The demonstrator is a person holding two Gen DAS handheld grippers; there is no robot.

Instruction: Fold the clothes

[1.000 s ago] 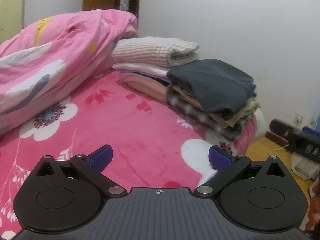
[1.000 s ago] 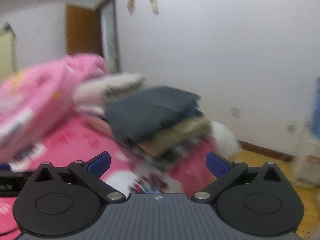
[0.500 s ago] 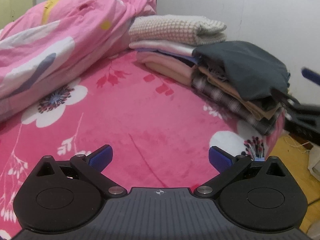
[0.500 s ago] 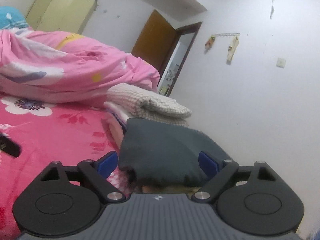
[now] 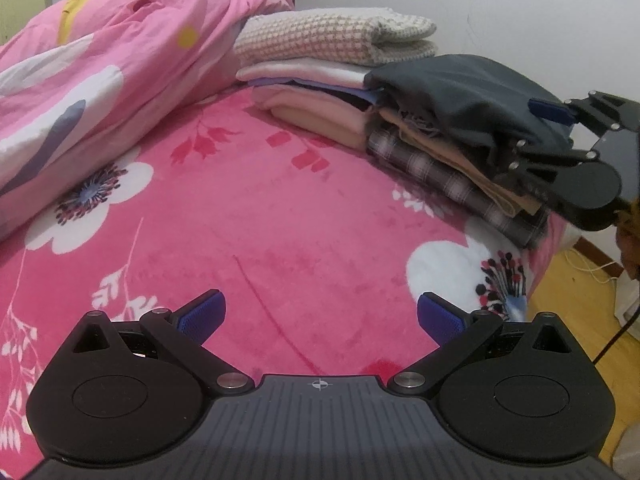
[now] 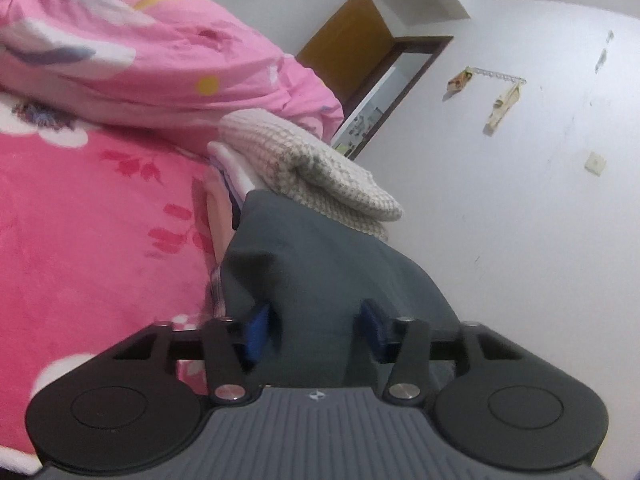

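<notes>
A dark grey folded garment (image 5: 460, 92) (image 6: 320, 264) tops the nearer stack of folded clothes at the bed's right edge. My right gripper (image 6: 316, 328) (image 5: 532, 132) is rolled on its side and its jaws are closing. The grey garment's edge fills the gap between them, and both blue pads (image 6: 258, 330) touch the cloth. A checked knit (image 5: 332, 36) tops the farther stack, beside the grey one. Low over the pink flowered blanket (image 5: 260, 208), my left gripper (image 5: 320, 316) is open with nothing between its fingers.
A bunched pink duvet (image 5: 120, 52) lies along the bed's left and far side. Under the grey garment are tan and plaid pieces (image 5: 440, 172). A white wall (image 6: 500, 200) rises behind the stacks. Wooden floor with cables (image 5: 580, 272) lies past the bed's right edge.
My right gripper rolled onto its side, moved in to the grey garment and narrowed its jaws around the edge. My left gripper sank slightly toward the blanket and stayed open.
</notes>
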